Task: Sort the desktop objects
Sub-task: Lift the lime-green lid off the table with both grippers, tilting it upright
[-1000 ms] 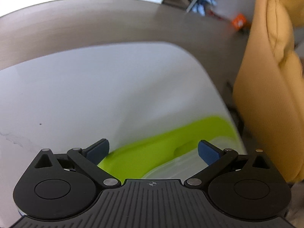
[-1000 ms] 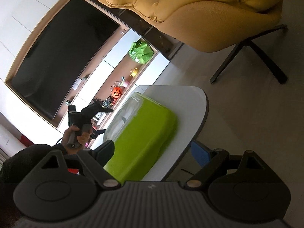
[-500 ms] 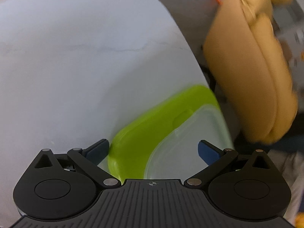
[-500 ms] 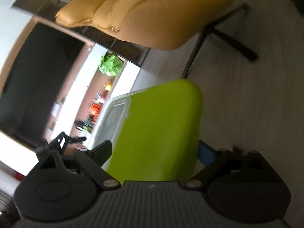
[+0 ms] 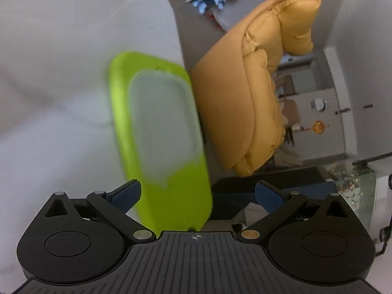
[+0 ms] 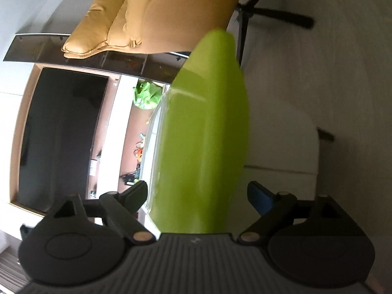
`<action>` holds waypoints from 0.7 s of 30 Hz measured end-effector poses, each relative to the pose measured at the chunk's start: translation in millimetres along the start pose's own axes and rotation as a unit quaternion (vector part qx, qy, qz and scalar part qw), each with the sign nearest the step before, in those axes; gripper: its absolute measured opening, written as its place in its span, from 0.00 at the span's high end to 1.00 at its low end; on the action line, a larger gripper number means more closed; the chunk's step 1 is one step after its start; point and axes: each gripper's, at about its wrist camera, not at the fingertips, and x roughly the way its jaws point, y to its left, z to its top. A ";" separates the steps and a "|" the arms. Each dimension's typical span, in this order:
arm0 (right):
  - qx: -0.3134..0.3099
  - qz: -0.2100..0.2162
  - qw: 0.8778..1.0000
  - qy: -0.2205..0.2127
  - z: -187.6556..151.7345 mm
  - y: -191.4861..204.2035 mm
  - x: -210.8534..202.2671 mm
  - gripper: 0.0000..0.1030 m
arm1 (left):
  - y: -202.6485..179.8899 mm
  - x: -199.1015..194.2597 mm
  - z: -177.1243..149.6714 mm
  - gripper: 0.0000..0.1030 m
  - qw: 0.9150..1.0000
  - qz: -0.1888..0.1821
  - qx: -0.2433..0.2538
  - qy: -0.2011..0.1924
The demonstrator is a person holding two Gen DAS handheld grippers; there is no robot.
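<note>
Since the earlier frame both tools have swung, and the green box (image 5: 159, 132) now stretches lengthwise ahead of each. It lies at the bench's (image 5: 61, 73) right edge beside one yellow chair (image 5: 245, 98). The left tool (image 5: 198, 193) is spread, gripping nothing; the right tool (image 6: 197, 196) is closing with the box between its jaws, untouched. One box, one clear lid (image 5: 164, 122); sorting looks barely begun.

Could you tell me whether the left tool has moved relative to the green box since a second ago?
Yes. In the left wrist view, the green box first lay low between the fingers; now it runs lengthwise ahead, and the yellow armchair fills the right side.
</note>
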 end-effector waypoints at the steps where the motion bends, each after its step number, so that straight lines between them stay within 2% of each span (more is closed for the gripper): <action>1: -0.005 -0.007 1.000 -0.005 -2.0 1.7 2.8 0.15 | 5.7 2.6 -5.8 0.00 1.000 0.009 0.000 0.008; 3: -0.003 -0.012 1.000 -0.012 -4.7 4.0 8.4 0.17 | 10.9 5.3 -7.3 0.00 1.000 0.006 0.002 0.027; 4: 0.007 -0.014 1.000 -0.012 -4.8 4.5 11.4 0.25 | 13.1 6.6 -7.6 0.00 0.999 0.005 0.003 0.036; 5: 0.015 -0.013 1.000 -0.009 -4.7 4.8 14.6 0.46 | 12.1 7.2 -6.6 0.00 0.999 0.003 0.010 0.034; 6: 0.027 -0.007 1.000 0.005 -2.9 4.5 18.0 0.54 | 10.9 6.9 -3.9 0.00 0.999 0.005 0.020 0.027; 9: 0.103 0.021 0.994 0.040 7.6 2.7 22.6 0.64 | 6.9 8.8 -6.7 0.00 0.999 0.012 0.038 -0.001; 10: 0.115 0.022 0.992 0.044 10.2 4.5 21.6 0.65 | 8.2 11.8 -7.4 0.00 1.000 0.008 0.030 -0.004; 14: 0.165 0.058 0.981 0.085 27.8 15.9 16.3 0.83 | 21.4 22.5 3.4 0.00 0.999 -0.020 -0.026 -0.007; 17: 0.149 0.076 0.977 0.129 45.1 33.3 7.7 0.93 | 11.4 53.3 16.3 0.00 1.000 -0.004 -0.020 0.001; 21: 0.101 0.109 0.974 0.169 60.4 45.7 -1.9 0.95 | 4.1 96.1 25.7 0.00 0.999 0.002 -0.031 0.023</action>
